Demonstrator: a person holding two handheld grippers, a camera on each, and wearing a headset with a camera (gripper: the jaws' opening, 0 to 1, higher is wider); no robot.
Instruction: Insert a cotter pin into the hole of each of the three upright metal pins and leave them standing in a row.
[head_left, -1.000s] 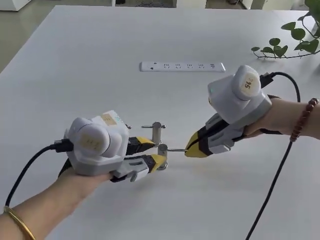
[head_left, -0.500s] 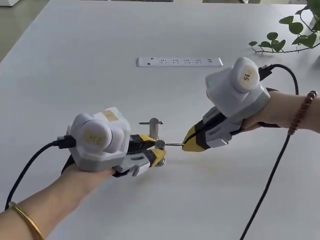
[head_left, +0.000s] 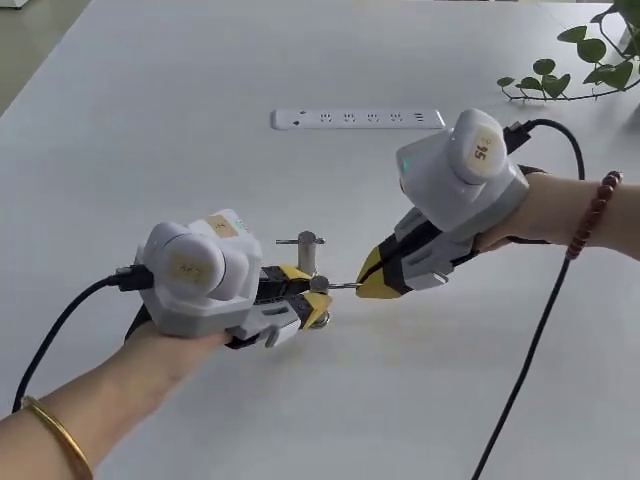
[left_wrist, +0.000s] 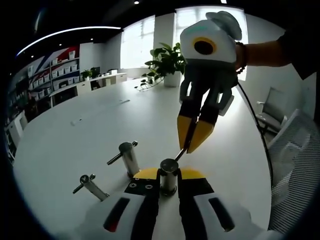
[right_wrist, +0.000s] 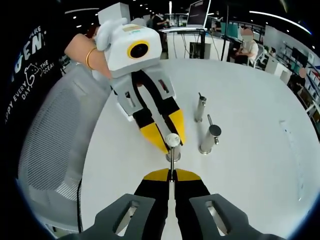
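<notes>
Table (head_left: 200, 80) middle: left gripper (head_left: 312, 300) clamps an upright metal pin (left_wrist: 168, 176); right gripper (head_left: 368, 285) pinches a cotter pin (right_wrist: 172, 161) apparently touching its head.

We see satin, faintly gleaming metal on the held pin (left_wrist: 168, 172), the middle pin (left_wrist: 130, 157) and the end pin (left_wrist: 91, 186); the cotter pin (right_wrist: 172, 159) is thin bright wire. The left gripper (head_left: 308, 295) and right gripper (head_left: 367, 284) have smooth matt white plastic shells and glossy yellow-tipped black jaws. The table (head_left: 200, 120) is smooth matt white.
</notes>
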